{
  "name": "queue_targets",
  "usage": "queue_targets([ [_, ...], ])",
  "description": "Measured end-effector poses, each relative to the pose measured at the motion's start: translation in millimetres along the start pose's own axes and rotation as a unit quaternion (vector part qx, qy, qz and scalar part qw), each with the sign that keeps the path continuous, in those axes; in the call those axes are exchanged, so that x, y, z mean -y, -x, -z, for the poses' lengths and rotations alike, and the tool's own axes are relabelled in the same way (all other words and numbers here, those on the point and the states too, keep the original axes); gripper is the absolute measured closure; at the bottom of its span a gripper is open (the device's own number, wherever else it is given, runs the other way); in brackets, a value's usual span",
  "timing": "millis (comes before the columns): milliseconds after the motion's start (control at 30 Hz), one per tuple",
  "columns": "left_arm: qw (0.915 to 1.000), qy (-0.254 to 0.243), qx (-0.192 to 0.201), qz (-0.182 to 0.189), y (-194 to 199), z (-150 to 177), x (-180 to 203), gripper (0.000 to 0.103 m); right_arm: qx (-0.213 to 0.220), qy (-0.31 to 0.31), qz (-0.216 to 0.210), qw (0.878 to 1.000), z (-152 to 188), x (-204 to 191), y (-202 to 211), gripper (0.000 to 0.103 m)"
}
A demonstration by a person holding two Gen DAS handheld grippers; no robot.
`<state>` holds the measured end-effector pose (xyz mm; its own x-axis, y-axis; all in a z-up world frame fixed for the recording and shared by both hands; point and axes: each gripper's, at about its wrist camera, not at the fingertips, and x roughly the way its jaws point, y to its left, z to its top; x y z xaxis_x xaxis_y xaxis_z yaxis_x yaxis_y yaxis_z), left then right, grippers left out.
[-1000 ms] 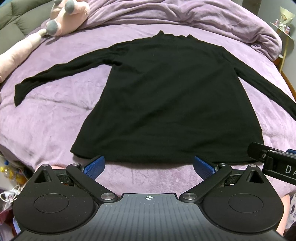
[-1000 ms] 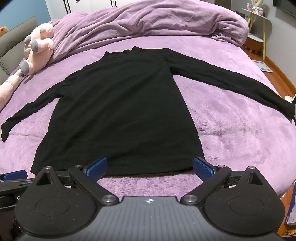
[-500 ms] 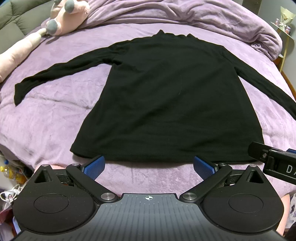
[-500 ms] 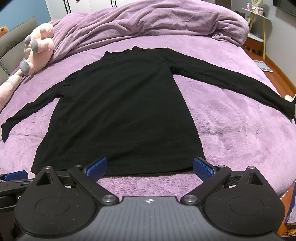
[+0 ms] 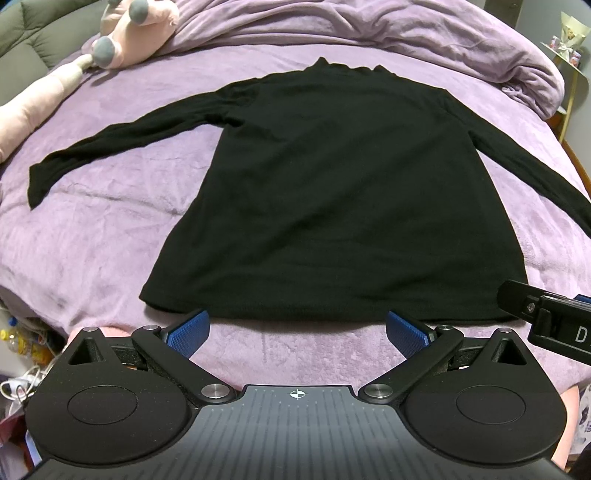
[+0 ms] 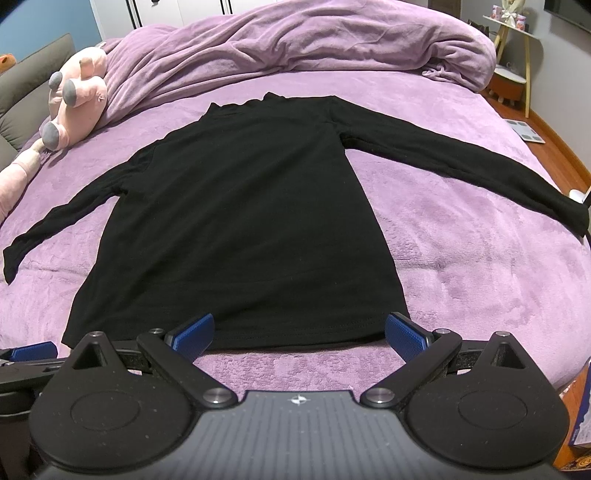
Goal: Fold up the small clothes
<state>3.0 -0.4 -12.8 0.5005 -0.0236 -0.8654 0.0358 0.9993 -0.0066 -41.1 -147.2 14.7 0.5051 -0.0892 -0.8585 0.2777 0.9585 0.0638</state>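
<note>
Shirt (image 5: 332,192) flat on bed (image 5: 92,229)

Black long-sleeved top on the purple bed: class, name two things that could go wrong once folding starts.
1. The black top lies on a plush purple blanket; the open left hand-held gripper might pinch blanket along with the hem.
2. The right sleeve stretches to the bed's edge, so it may slip off when pulled.

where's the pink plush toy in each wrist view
Left wrist view: the pink plush toy lies at the top left, beyond the left sleeve of the black top.
Right wrist view: the pink plush toy lies at the far left edge, against the bunched purple duvet.
Shared landmark: the black top's collar.
</note>
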Motion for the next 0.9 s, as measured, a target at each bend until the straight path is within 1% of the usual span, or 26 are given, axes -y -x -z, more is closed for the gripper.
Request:
queue_targets([
  [900,0.9999,0.007,-0.006,0.005,-0.1,-2.8,-2.4,0.000,0.002,-0.001,-0.009,1.000,-0.6,3.1,1.4,0.004],
])
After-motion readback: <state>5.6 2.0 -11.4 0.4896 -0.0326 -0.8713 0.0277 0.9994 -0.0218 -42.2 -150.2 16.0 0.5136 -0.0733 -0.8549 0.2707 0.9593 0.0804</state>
